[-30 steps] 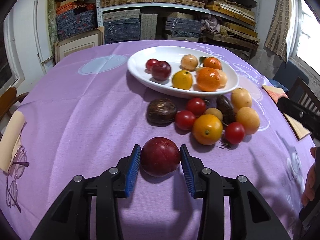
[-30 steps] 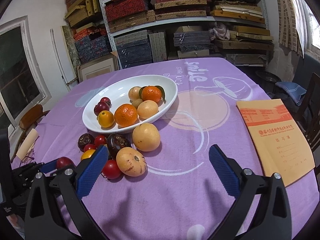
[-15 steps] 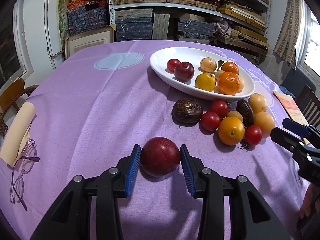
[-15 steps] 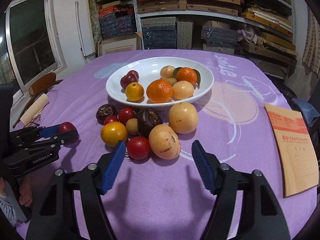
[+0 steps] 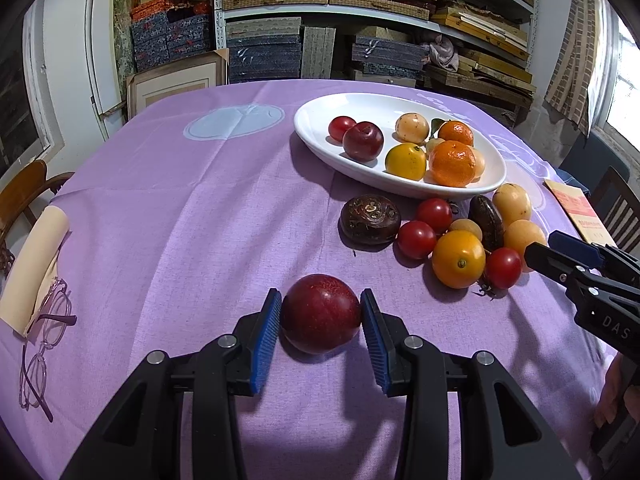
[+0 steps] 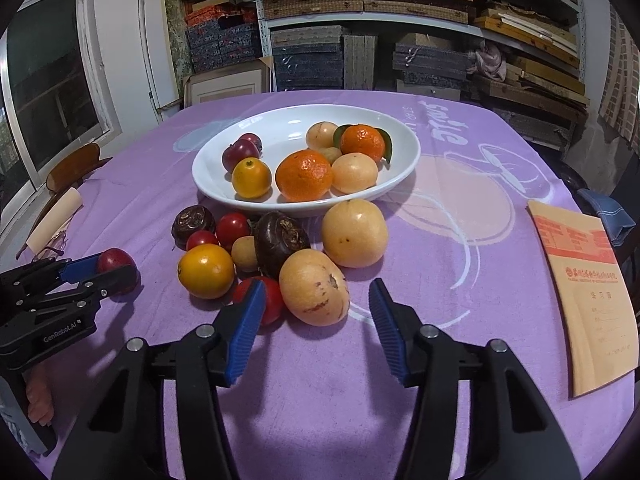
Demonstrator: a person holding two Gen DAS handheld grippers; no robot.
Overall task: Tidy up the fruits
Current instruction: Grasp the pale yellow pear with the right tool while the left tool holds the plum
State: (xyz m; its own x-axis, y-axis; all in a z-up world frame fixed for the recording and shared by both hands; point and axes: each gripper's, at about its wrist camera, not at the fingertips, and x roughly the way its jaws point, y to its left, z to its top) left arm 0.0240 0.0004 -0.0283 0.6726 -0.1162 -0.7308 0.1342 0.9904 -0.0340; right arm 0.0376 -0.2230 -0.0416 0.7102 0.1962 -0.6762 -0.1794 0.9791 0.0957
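My left gripper [image 5: 320, 332] is shut on a dark red plum [image 5: 320, 313], held low over the purple tablecloth; the plum also shows in the right wrist view [image 6: 116, 261]. My right gripper [image 6: 316, 322] is open, its blue pads either side of a pale yellow speckled fruit [image 6: 314, 293] at the front of a loose pile of fruits. A white oval bowl [image 6: 404, 160] behind the pile holds several fruits, among them an orange mandarin [image 6: 305, 175]. In the left wrist view the bowl [image 5: 316, 136] sits at the back right.
A brown envelope [image 6: 580, 288] lies on the right of the table. Glasses [image 5: 42, 356] and a cream roll [image 5: 34, 272] lie at the left edge. Wooden chairs stand around the table. Shelves of boxes fill the back wall.
The right gripper has moved in toward the fruit pile and narrowed around the pale yellow fruit. The left gripper has swung left while holding the plum.
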